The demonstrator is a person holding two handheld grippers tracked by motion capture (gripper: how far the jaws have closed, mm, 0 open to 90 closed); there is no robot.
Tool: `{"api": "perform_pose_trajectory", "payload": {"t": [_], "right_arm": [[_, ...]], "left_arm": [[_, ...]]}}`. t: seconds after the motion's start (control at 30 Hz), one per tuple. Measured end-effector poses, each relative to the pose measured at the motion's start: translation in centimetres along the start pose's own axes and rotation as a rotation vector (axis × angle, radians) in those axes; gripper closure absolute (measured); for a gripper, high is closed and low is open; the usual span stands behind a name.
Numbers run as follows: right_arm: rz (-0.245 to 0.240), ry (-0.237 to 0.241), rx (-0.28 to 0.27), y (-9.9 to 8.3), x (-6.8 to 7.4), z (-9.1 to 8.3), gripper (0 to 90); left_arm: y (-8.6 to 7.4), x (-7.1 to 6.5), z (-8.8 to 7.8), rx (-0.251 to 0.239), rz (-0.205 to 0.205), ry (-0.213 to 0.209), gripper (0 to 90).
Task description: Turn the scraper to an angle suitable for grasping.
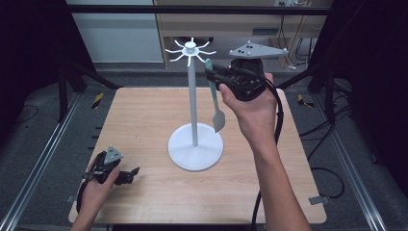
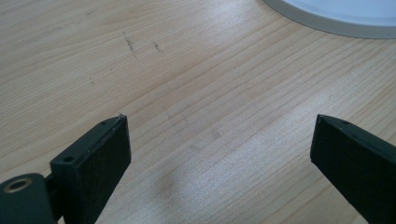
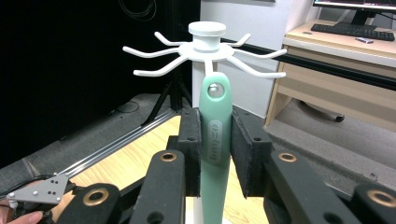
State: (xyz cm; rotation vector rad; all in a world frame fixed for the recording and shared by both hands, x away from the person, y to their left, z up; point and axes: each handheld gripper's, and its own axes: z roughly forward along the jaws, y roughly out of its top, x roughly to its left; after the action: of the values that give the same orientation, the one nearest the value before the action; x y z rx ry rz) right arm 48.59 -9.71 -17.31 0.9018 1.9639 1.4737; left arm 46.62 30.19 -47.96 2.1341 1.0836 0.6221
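At table centre stands the rack (image 1: pixel 195 144), a white pole on a round base with hooked arms radiating from the cap. Right gripper (image 1: pixel 217 76) is raised beside the top of the pole, jaws clamped on the handle of a green spatula (image 1: pixel 213 91); grip sits just below the hang hole, blade hanging down toward the base. Judgement: holding high on the handle leaves the hole free and lets the tool hang plumb, which suits threading it onto a hook. In the right gripper view the spatula's hole (image 3: pixel 215 90) lies just under one hook (image 3: pixel 208 66), roughly lined up but apparently not yet threaded on. Left gripper (image 1: pixel 126 174) rests low at the near-left part of the table (image 1: pixel 144 110), jaws spread wide with nothing between them, near the rack's base rim (image 2: pixel 327 23); likely parked clear of the work. Raised lettering runs along the handle between the pads (image 3: pixel 191 149), too soft to read. No other labels legible.
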Motion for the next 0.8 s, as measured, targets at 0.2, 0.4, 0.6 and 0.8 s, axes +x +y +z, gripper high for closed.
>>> {"api": "perform_pose_trajectory", "payload": {"t": [0.2,0.4,0.6,0.8], "right_arm": [[-0.002,0.003,0.014,0.0,0.1,0.6,74.7],[0.0,0.005,0.018,0.1,0.0,1.1,74.7],[-0.004,0.007,0.026,0.2,0.1,1.5,74.6],[-0.001,0.006,0.018,0.0,0.2,1.4,74.4]], "left_arm": [[0.0,0.0,0.0,-0.001,0.0,0.001,4.8],[0.1,0.1,-0.1,-0.002,0.0,0.001,4.9],[0.1,0.1,-0.1,-0.003,0.002,0.002,4.8],[0.1,0.0,-0.1,-0.002,0.004,0.001,4.8]]}}
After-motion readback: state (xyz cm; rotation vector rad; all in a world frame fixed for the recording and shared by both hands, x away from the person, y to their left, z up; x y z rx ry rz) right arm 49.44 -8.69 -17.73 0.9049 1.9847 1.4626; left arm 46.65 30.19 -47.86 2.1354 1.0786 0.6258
